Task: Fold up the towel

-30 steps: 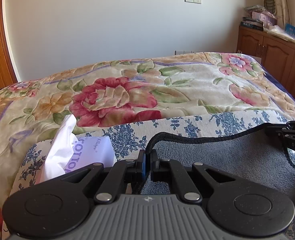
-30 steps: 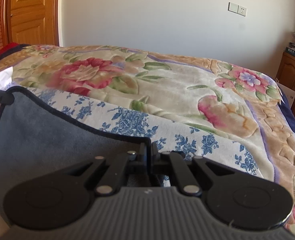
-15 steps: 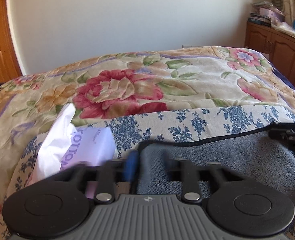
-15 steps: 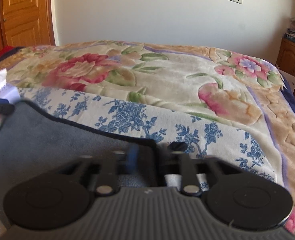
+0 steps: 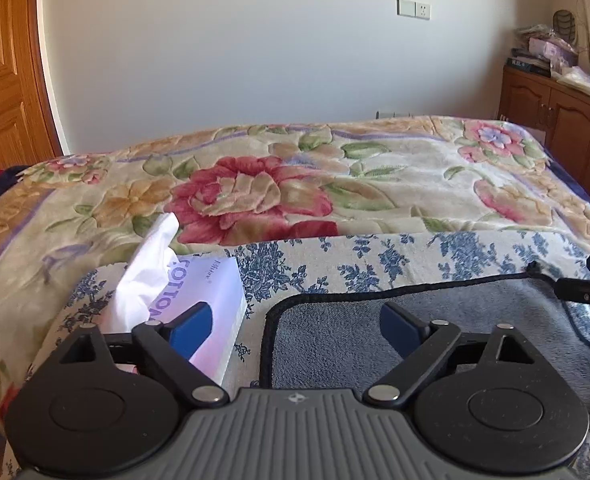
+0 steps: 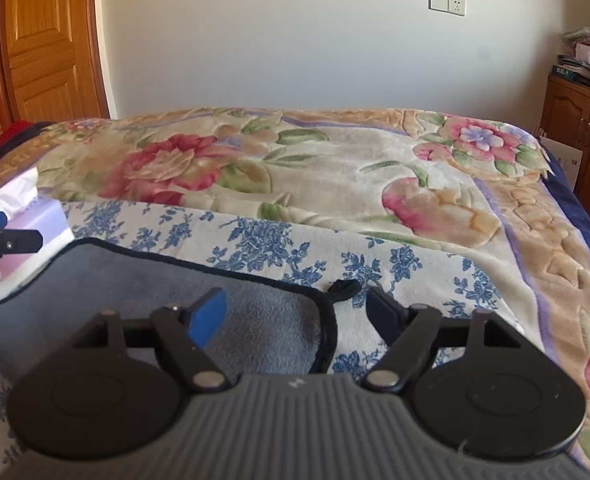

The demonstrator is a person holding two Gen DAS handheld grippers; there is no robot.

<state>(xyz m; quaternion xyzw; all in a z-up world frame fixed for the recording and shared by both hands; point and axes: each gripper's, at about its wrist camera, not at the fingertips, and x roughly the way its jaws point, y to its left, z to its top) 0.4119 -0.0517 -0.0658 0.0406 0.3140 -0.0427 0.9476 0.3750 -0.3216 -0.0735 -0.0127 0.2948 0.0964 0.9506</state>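
Observation:
A grey towel with a dark border lies flat on the blue-flowered cloth on the bed; it also shows in the right wrist view. My left gripper is open over the towel's far left corner, holding nothing. My right gripper is open over the towel's far right corner, where a small dark hanging loop sticks out. Each gripper's tip shows at the edge of the other's view.
A tissue box with a white tissue sticking up stands just left of the towel. The bed is covered by a flowered blanket. A wooden cabinet with clutter stands at the right, a wooden door at the left.
Both grippers were shut on the towel's far corners a second ago. They have opened and let go, and the towel now lies flat.

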